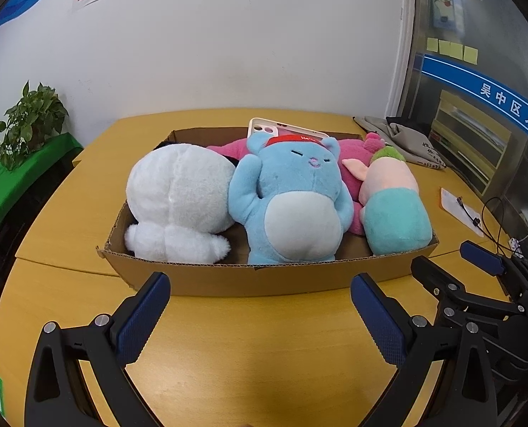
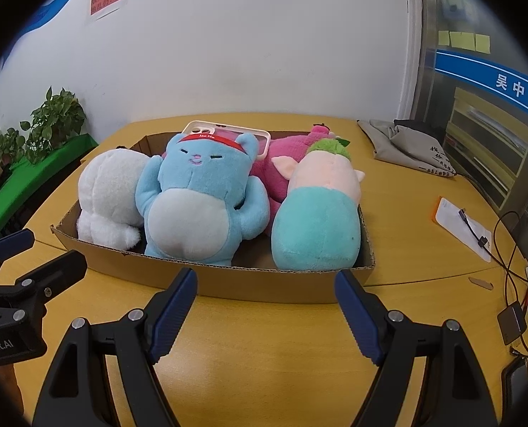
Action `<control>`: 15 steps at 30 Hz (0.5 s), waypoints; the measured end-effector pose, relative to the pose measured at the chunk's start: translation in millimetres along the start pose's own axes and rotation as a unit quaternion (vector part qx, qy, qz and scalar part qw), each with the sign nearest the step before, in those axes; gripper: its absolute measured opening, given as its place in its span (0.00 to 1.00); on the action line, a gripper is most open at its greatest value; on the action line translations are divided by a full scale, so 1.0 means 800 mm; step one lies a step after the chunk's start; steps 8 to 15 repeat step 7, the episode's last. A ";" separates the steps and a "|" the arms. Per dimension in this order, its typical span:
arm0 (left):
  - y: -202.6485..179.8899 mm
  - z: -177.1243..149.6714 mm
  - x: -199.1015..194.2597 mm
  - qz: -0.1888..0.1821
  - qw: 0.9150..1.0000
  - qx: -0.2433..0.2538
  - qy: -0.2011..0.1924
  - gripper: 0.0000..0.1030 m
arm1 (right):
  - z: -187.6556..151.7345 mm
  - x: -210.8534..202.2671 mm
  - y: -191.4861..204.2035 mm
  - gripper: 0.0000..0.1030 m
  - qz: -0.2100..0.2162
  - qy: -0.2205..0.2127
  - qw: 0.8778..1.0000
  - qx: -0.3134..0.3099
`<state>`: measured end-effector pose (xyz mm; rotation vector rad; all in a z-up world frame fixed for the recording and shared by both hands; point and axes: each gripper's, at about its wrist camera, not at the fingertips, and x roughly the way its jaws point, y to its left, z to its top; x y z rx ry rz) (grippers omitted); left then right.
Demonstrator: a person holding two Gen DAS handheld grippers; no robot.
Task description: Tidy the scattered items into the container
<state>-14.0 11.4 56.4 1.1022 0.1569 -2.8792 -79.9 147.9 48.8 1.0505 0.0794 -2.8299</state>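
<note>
Four plush toys fill the cardboard box (image 1: 264, 279) on the table (image 1: 256, 356): a white toy (image 1: 178, 203) at the left, a blue toy (image 1: 296, 199) in the middle, a teal toy (image 1: 393, 210) at the right, a pink toy (image 1: 349, 163) behind them. A phone case (image 1: 264, 128) leans at the back. Left gripper (image 1: 260, 320) and right gripper (image 2: 265, 316) hang before the box, fingers spread wide, holding nothing

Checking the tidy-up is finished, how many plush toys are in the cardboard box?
4: white plush at the left, blue plush in the middle, teal-and-pink plush at the right, magenta plush behind them. Smaller ones could be hidden underneath.
</note>
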 end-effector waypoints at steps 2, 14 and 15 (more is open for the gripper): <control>0.000 -0.002 -0.001 0.001 1.000 -0.003 0.001 1.00 | -0.001 0.000 0.000 0.77 0.001 0.002 1.000 0.001; -0.003 -0.005 -0.002 0.013 1.000 0.003 0.002 1.00 | -0.003 -0.001 0.000 0.77 0.001 0.003 1.000 0.001; -0.003 -0.005 -0.002 0.013 1.000 0.003 0.002 1.00 | -0.003 -0.001 0.000 0.77 0.001 0.003 1.000 0.001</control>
